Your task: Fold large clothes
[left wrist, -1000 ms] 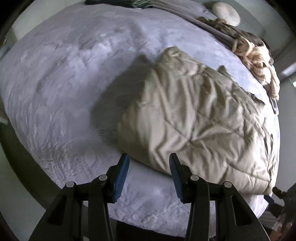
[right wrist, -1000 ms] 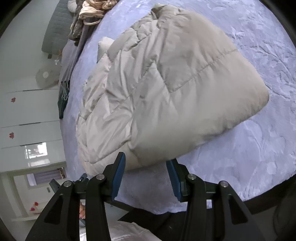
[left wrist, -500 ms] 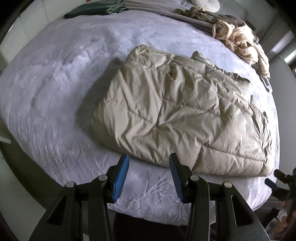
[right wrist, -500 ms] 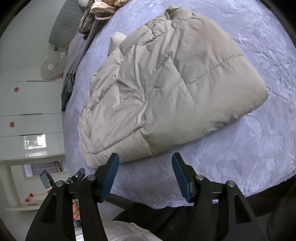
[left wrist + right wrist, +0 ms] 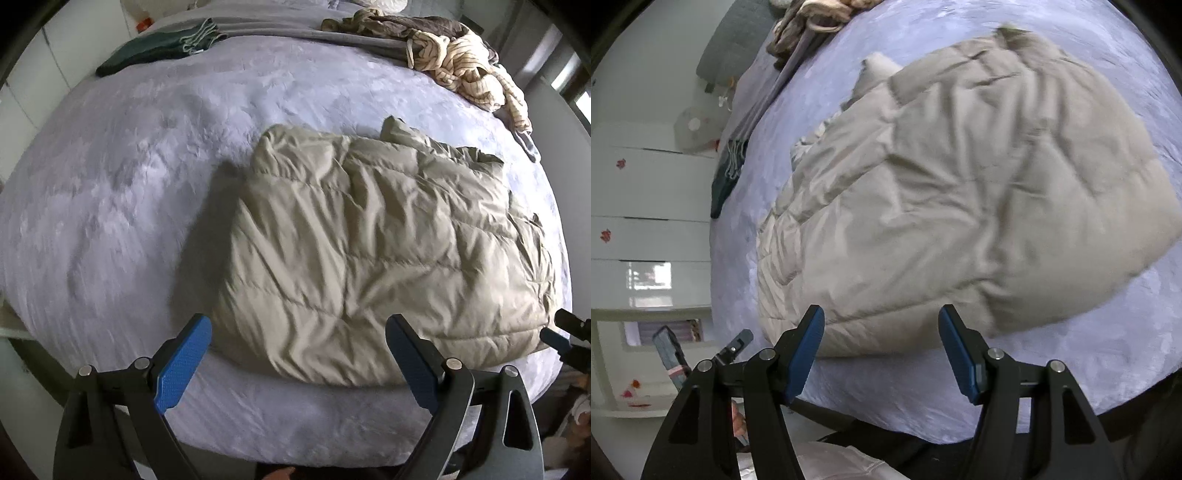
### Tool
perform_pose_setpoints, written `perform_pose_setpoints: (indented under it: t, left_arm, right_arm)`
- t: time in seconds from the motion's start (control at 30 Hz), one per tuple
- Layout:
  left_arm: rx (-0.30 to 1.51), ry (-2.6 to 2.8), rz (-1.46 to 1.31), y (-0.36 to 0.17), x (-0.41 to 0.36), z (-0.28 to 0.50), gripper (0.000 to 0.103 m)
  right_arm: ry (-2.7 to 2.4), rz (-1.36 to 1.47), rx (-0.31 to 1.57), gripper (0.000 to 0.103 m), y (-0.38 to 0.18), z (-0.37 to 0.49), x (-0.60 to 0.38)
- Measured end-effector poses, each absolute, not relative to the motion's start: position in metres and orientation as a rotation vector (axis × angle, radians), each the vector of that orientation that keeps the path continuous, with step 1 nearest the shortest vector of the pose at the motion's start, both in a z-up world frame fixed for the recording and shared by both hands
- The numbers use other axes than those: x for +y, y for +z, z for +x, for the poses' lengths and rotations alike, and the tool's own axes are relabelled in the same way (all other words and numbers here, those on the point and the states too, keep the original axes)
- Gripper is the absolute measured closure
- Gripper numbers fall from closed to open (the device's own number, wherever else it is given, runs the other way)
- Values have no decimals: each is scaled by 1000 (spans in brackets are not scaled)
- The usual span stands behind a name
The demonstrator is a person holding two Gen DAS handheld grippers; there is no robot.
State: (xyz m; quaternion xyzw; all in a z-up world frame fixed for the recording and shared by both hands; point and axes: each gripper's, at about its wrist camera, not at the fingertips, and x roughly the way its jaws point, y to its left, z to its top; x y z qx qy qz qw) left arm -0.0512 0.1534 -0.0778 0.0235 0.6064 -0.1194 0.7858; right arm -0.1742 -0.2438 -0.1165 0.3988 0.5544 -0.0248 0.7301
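The beige puffy jacket (image 5: 388, 251) lies folded on the lavender bed cover (image 5: 122, 192), near its front edge. Your left gripper (image 5: 299, 354) and right gripper (image 5: 881, 347) hang empty above it, jaws opening wide. The padding is springy, so the fold may puff open again if you leave it unpressed

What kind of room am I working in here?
Most likely a bedroom: a wide bed under a lavender plush cover, a folded beige puffer jacket on it, and white cupboard doors alongside.

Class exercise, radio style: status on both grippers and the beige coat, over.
Left gripper and right gripper opening, nothing held. Beige quilted coat folded on the bed. Nothing in the way.
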Motion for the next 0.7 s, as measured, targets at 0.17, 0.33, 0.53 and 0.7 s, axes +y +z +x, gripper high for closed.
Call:
perform_pose_setpoints:
  t: [0.17, 0.33, 0.53, 0.7]
  left_arm:
    - [1328, -290, 55, -87, 160, -29, 0]
    - [1364, -334, 77, -101, 158, -15, 0]
    - [1396, -331, 89, -117, 158, -5, 0]
    - [1454, -364, 56, -136, 164, 7, 0]
  right_arm:
    - [-80, 846, 1236, 32, -115, -152, -217]
    - [-119, 772, 1254, 20, -115, -135, -193]
    - [-131, 727, 1290, 6, -122, -119, -174]
    - [-134, 684, 1290, 0, -125, -107, -160]
